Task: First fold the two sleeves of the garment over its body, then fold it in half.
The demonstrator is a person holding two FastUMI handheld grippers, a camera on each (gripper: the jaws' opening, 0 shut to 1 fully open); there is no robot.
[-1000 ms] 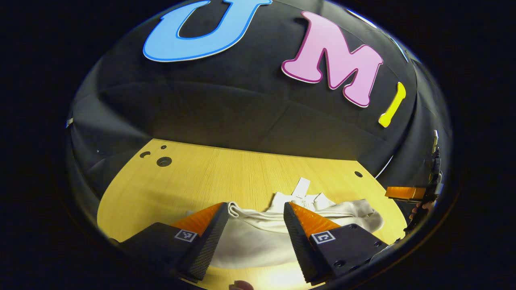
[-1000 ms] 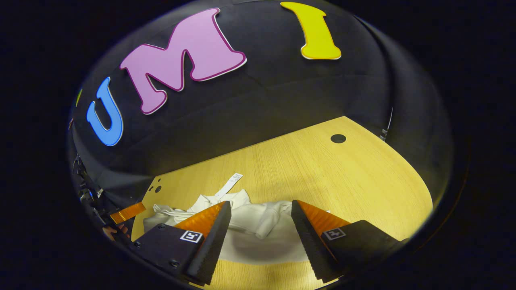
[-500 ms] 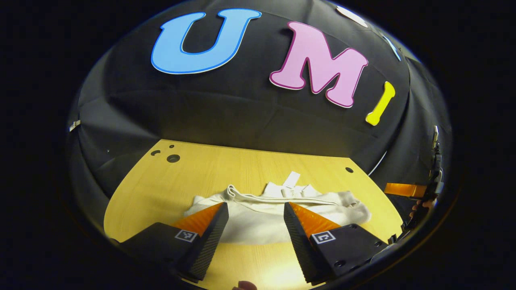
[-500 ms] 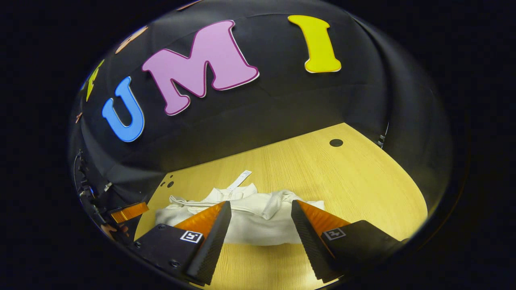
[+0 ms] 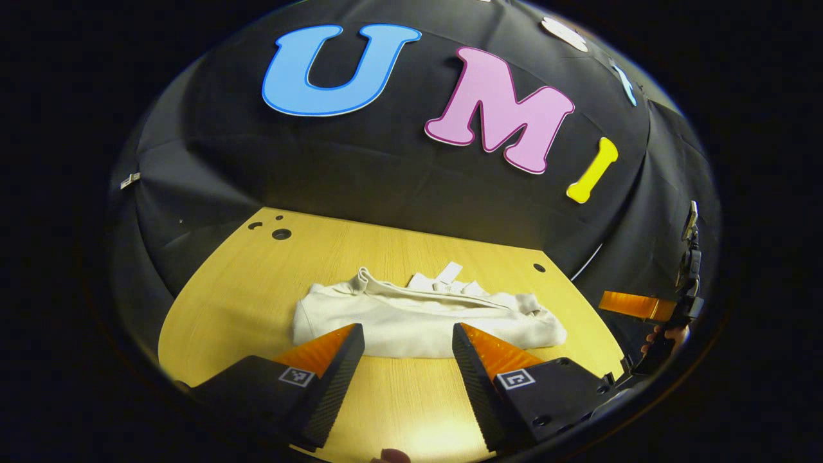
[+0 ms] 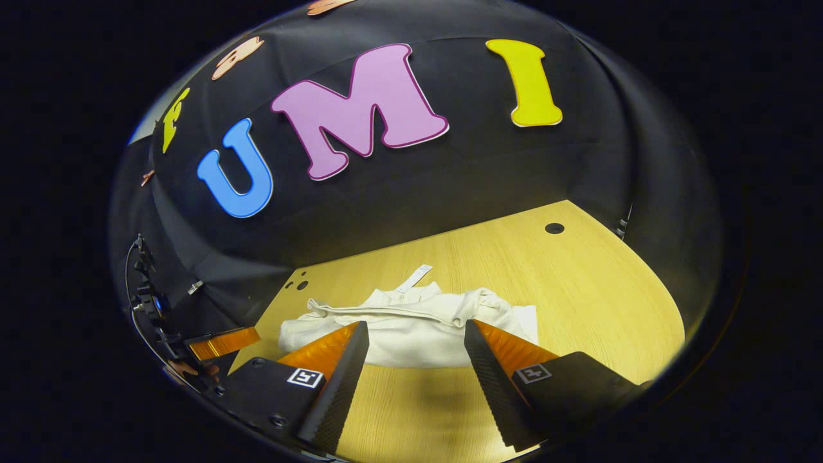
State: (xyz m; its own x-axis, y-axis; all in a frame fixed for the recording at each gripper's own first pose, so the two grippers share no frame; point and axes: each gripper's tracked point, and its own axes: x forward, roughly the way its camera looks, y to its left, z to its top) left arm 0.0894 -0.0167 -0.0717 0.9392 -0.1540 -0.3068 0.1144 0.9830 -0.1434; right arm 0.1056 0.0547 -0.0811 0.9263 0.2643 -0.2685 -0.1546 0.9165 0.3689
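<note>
A cream garment [image 5: 421, 318] lies folded into a low, wide bundle on the wooden table [image 5: 244, 283], a white tag [image 5: 450, 271] sticking out at its far edge. In the right gripper view the same garment [image 6: 411, 328] rests ahead, its tag [image 6: 415, 276] pointing away. My left gripper [image 5: 408, 360] is open, just short of the garment's near edge, nothing between its fingers. My right gripper [image 6: 416, 360] is open too, its fingers apart and empty, near the garment's front edge. The other gripper [image 5: 633, 303] and a hand show at the far right of the left gripper view.
The table [image 6: 578, 283] has round holes near its far corners [image 5: 281, 234] [image 6: 553, 227]. Black cloth walls close in behind and at both sides. Bare wood lies in front of the garment and to its right in the right gripper view.
Both grippers have drawn back toward me, away from the garment, staying open. The garment now lies farther ahead of the fingertips, flat and folded.
</note>
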